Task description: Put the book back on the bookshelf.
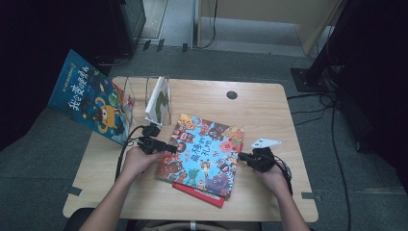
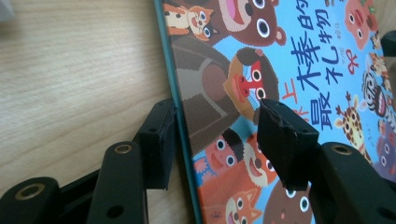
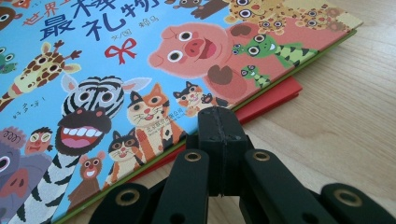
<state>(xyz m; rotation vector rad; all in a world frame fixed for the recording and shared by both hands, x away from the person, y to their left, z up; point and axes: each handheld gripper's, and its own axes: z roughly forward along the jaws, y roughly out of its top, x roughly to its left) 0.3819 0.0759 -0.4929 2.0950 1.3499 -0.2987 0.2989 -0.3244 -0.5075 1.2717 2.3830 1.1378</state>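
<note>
A colourful animal picture book [image 1: 204,149] lies flat on a thin red book [image 1: 199,195] in the middle of the wooden table [image 1: 269,115]. My left gripper [image 1: 168,147] sits at the book's left edge. In the left gripper view its jaws [image 2: 217,112] stand open astride that edge, one pad over the bare table [image 2: 84,70], the other above the cover [image 2: 280,60], neither pressing. My right gripper [image 1: 242,156] is at the book's right edge. In the right gripper view its jaws [image 3: 218,114] are shut on nothing, tip against the edge of the cover [image 3: 116,60] above the red book [image 3: 275,95].
A blue picture book [image 1: 91,96] leans at the table's back left corner. Beside it a clear stand holds an upright white and green book [image 1: 159,101]. A round black hole [image 1: 232,95] marks the back of the table. Cables run over the floor at right.
</note>
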